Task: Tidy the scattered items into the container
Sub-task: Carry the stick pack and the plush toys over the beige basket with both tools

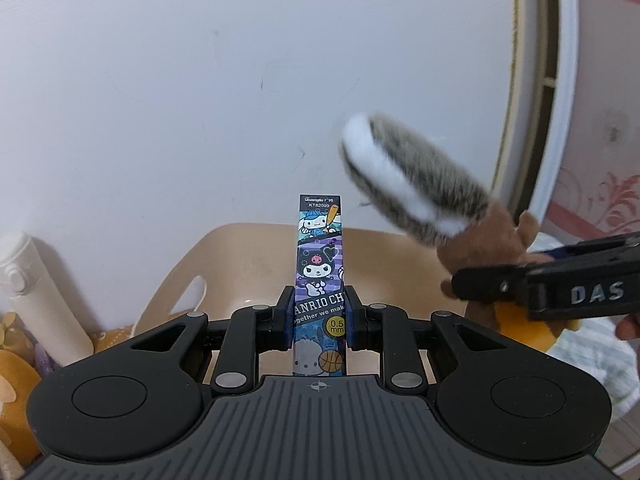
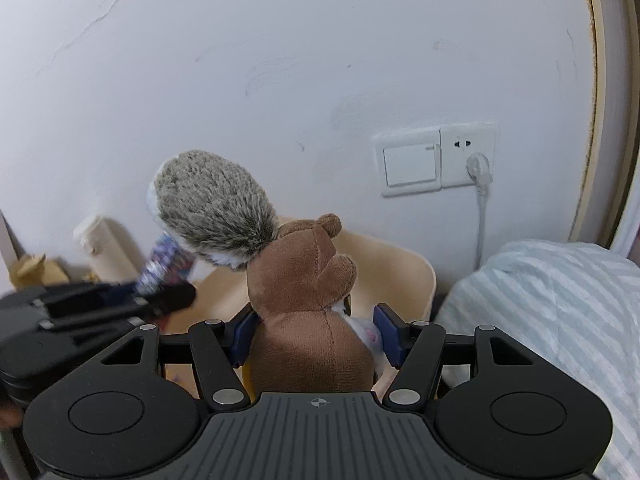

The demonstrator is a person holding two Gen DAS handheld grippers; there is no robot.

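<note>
Transport was the step in hand, by my reading: both grippers were loaded and aimed at the beige container (image 1: 248, 248) that sat against the white wall (image 1: 200, 80). The left gripper (image 1: 319, 312) was nearly closed, its pads clamped on the sides of a slim cartoon-printed pen box (image 1: 320, 272), which stood upright between the fingers and rose above them, in front of the container's open mouth. The right gripper (image 2: 316, 334) stood about half open, its jaws pressed into the body of a brown plush squirrel (image 2: 308, 312) with a grey, white-edged bushy tail (image 2: 212, 208); the toy sat upright with its back to the camera, and the container's rim (image 2: 424, 276) showed just behind it. Seen from the left wrist, the squirrel hung to the right of the pen box, apart from it. A white flask (image 1: 36, 292) stood to the left of the container, and striped bedding (image 2: 552, 312) lay to its right.

Neither item was yet inside. The next move would call for carrying each one over the rim, lowering it into the tub, and only then opening the jaws. With the two grippers near each other, the tail could brush the box, so letting go one at a time seemed wiser.
</note>
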